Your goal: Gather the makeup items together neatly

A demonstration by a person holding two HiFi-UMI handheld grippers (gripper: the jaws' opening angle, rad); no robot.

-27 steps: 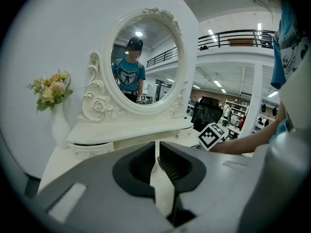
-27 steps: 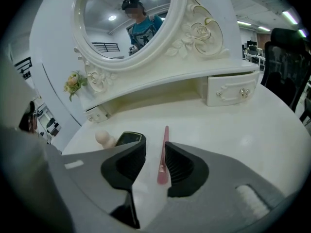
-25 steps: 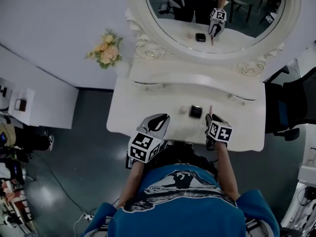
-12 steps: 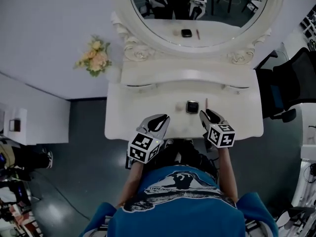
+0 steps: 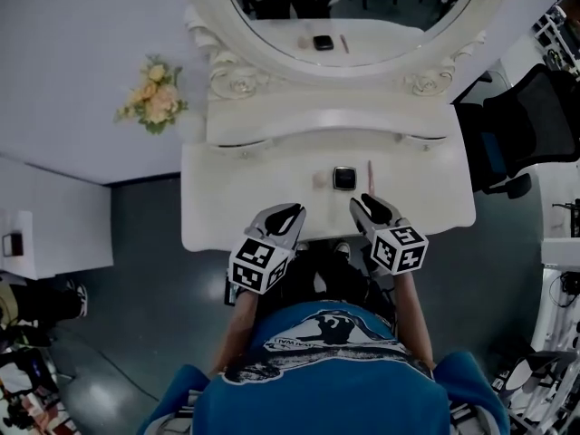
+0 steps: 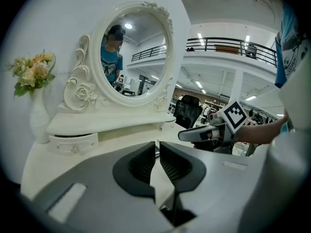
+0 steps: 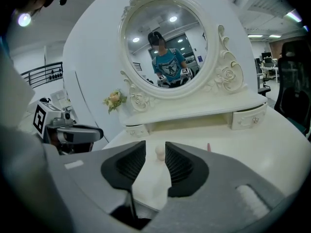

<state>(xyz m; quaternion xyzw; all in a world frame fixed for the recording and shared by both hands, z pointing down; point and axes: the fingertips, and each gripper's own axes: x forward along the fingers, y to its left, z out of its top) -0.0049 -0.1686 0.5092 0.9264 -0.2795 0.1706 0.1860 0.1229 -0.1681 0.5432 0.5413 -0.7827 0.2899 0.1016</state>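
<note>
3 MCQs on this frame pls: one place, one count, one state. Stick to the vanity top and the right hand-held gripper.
1. Where does the black compact lie?
A) between the pale round item and the pink stick
B) on the office chair
C) on the floor

2. How many makeup items lie on the tabletop?
A) one
B) three
C) five

3. The right hand-held gripper has its jaws:
A) clamped on the stick
B) shut, empty
C) apart, holding nothing

Key:
1 A: the head view shows the three in a row, with the compact in the middle.
2 B: only those three show.
3 C: the right gripper view shows a clear gap, with the pale item lying beyond it, untouched.
</note>
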